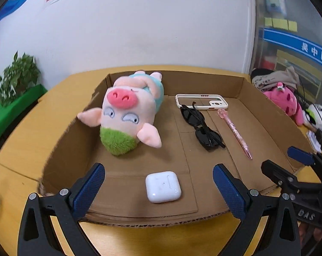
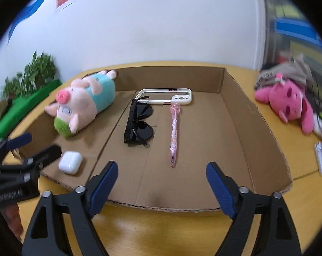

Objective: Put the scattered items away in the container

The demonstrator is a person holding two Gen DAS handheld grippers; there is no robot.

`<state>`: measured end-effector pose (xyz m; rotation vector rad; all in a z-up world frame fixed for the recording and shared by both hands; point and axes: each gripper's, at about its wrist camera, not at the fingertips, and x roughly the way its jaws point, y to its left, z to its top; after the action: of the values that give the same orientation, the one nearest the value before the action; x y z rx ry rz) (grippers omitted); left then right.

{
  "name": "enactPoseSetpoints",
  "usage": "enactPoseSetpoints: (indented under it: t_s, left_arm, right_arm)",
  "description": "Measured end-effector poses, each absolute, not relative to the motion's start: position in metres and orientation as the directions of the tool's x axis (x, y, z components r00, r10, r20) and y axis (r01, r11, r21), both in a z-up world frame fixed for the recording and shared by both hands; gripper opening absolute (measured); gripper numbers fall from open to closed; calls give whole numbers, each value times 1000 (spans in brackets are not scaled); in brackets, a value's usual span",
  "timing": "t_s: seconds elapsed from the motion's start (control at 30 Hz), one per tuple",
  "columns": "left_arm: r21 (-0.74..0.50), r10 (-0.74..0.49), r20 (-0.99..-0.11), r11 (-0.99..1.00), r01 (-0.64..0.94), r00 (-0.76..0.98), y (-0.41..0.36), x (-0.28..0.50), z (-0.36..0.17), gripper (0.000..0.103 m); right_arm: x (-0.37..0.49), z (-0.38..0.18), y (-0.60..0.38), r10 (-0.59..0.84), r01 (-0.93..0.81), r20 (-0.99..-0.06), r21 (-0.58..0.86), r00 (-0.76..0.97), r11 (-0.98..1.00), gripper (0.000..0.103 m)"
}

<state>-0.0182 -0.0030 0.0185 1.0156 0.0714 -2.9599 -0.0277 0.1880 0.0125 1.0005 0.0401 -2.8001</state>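
A shallow cardboard box (image 1: 241, 85) (image 2: 241, 111) lies on the yellow table. Inside it are a pig plush (image 1: 129, 111) (image 2: 84, 102), a white phone case (image 1: 201, 101) (image 2: 167, 96), black sunglasses (image 1: 200, 127) (image 2: 139, 123), a pink pen (image 1: 235, 133) (image 2: 174, 132) and a white earbud case (image 1: 163, 186) (image 2: 71, 162). My left gripper (image 1: 158, 183) is open, its fingers either side of the earbud case at the box's near edge. My right gripper (image 2: 162, 179) is open and empty over the near edge, below the pen.
A pink plush (image 1: 284, 102) (image 2: 288, 104) with grey fabric and cables lies on the table right of the box. A green planter with a leafy plant (image 1: 16, 81) (image 2: 33, 79) stands at the left. A white wall is behind.
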Motion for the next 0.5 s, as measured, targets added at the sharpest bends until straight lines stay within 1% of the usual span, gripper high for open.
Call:
enactPoseSetpoints:
  t_s: [0.07, 0.1, 0.3, 0.37, 0.5]
  left_arm:
    - [-22, -28, -607, -998, 52, -794, -2, -17, 12, 103]
    - [-4, -46, -589, -998, 60, -807, 0, -15, 11, 103]
    - [4, -68, -501, -997, 77, -862, 1, -4, 8, 103]
    - [5, -73, -500, -997, 82, -863, 1, -3, 7, 103]
    - [10, -79, -504, -996, 85, -860, 1, -3, 7, 103]
  right_arm:
    - [-23, 11, 189, -155, 170, -603, 33, -782, -985, 86]
    - [-22, 12, 189, -156, 175, -598, 27, -786, -984, 86]
    - [-13, 10, 188, -150, 170, -532, 11, -833, -985, 88]
    - [-8, 10, 188, -139, 159, -502, 4, -853, -987, 88]
    - [-8, 11, 188, -131, 149, -500, 4, -856, -989, 90]
